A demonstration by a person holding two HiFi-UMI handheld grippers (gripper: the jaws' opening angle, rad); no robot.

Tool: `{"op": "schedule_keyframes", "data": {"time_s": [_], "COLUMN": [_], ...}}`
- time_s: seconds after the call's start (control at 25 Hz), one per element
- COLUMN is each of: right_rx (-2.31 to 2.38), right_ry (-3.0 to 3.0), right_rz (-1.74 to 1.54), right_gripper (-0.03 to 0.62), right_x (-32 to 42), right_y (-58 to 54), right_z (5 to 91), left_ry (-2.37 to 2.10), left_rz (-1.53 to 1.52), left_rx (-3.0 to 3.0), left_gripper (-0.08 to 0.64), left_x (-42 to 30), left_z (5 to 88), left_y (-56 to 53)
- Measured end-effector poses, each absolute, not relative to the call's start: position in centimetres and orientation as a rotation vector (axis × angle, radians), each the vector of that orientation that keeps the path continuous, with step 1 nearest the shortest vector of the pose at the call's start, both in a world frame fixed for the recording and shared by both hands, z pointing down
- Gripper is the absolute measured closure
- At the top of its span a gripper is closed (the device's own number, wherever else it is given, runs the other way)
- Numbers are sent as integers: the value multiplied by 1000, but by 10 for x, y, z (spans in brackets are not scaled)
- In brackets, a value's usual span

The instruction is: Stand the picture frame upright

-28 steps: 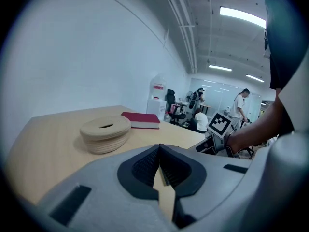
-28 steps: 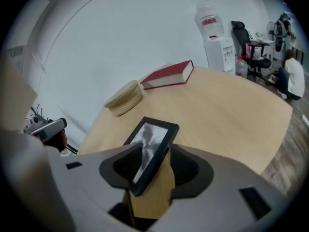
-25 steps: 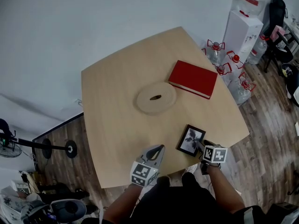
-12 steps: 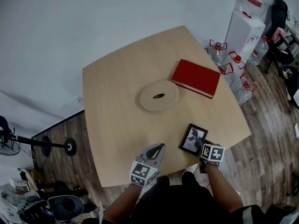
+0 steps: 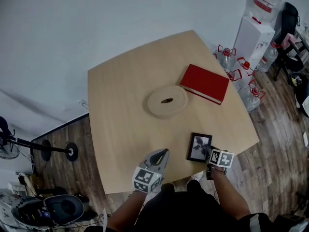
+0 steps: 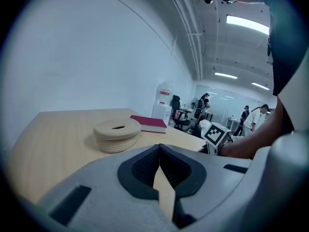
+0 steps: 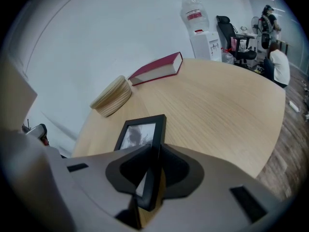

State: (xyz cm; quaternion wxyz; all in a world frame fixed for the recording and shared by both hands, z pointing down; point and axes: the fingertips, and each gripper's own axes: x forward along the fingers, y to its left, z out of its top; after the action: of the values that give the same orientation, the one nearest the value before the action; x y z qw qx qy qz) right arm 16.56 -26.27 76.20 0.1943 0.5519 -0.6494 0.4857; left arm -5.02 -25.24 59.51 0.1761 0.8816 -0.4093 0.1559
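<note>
The black picture frame (image 5: 199, 147), with a dark plant photo in it, is at the front right of the wooden table (image 5: 120, 105). My right gripper (image 5: 209, 154) has the frame's right edge between its jaws. In the right gripper view the frame (image 7: 141, 134) runs edge-on through my right gripper (image 7: 153, 151); the jaws are closing and both pads touch it. My left gripper (image 5: 161, 152) rests shut near the table's front edge, left of the frame. Nothing is between the pads of my left gripper (image 6: 160, 149).
A round woven disc (image 5: 167, 101) with a slot lies mid-table, and a red book (image 5: 204, 83) lies behind it to the right. Past the table's right edge stand a water dispenser (image 5: 253, 30) and several water bottles (image 5: 236, 66). A fan stand (image 5: 48, 151) is on the floor at left.
The frame has turned from a slanted lie to nearly square with the table's front edge. My right gripper has closed in on its right edge. The left gripper has stayed put.
</note>
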Motion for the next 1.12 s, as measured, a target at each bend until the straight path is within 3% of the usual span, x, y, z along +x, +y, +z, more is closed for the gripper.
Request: {"op": "schedule_keyframes", "data": {"time_s": [1.12], "right_rx": [1324], "right_ry": [-2267], "right_rz": [863], "right_gripper": [522], "right_x": [91], "right_y": [-380], "right_z": [663], "left_ry": [-1354], "left_rz": [396], "left_rx": [2389], "left_gripper": [565], "left_x": [-97], "left_z": [592], "left_y": [-246]}}
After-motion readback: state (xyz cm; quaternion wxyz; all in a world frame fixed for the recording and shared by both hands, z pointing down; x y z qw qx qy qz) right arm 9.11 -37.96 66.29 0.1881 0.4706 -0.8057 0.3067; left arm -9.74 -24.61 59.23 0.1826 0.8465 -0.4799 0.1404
